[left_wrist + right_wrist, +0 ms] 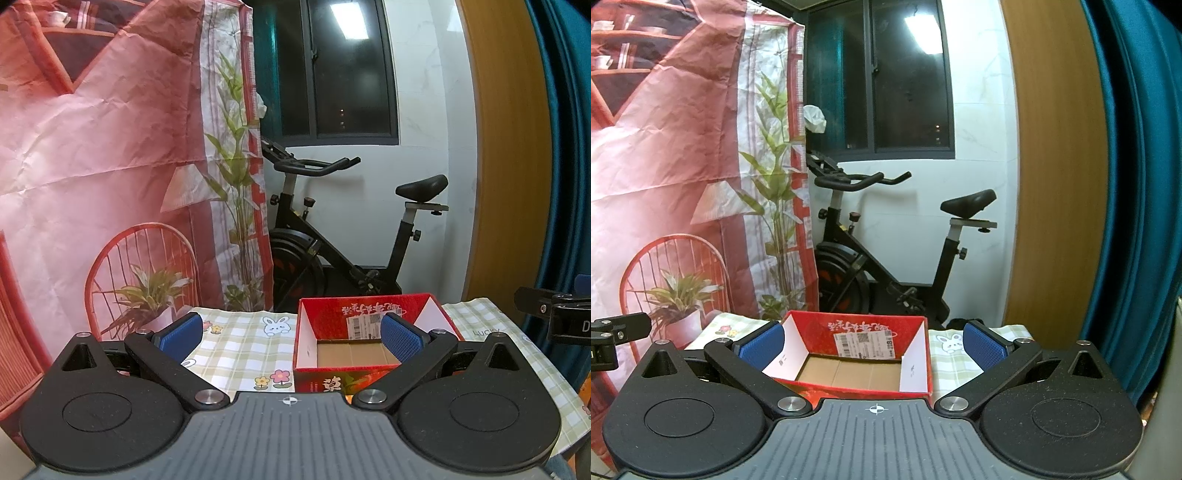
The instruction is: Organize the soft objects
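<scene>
A red cardboard box (369,314) with white inner walls and a bare brown floor stands open on the checked tablecloth (240,343). It also shows in the right wrist view (857,328), straight ahead between the fingers. My left gripper (291,338) is open and empty, held above the table with the box at its right finger. My right gripper (873,345) is open and empty, just in front of the box. No soft objects are in view.
A printed red backdrop (92,147) hangs at the left behind the table. An exercise bike (332,240) stands beyond the far edge under a dark window. A wooden panel and teal curtain (1126,184) are on the right. The right gripper's body (554,314) shows at the right edge.
</scene>
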A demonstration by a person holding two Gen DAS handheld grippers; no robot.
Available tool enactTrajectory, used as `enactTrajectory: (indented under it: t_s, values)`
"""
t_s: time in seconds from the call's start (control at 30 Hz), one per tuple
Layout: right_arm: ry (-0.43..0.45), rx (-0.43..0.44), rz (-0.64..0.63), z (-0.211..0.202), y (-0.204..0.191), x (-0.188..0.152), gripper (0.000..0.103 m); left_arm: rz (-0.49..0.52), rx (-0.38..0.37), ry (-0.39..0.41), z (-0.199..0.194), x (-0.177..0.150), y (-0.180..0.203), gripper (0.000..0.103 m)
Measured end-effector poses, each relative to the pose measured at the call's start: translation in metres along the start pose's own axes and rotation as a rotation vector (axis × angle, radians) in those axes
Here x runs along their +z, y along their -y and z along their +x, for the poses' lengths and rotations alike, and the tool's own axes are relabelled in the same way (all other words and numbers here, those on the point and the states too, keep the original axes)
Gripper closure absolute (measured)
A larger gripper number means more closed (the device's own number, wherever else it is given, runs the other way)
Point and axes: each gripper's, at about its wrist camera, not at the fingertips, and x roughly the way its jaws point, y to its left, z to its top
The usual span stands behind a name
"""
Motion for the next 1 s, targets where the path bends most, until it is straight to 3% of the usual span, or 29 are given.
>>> enactTrajectory:
  t_s: [1.0]
  values:
    - [0.002,0.001,0.002,0.0021,0.0018,0.0008,0.000,-0.006,-0.010,-0.008,0.0008,-0.0035,-0.0005,0.000]
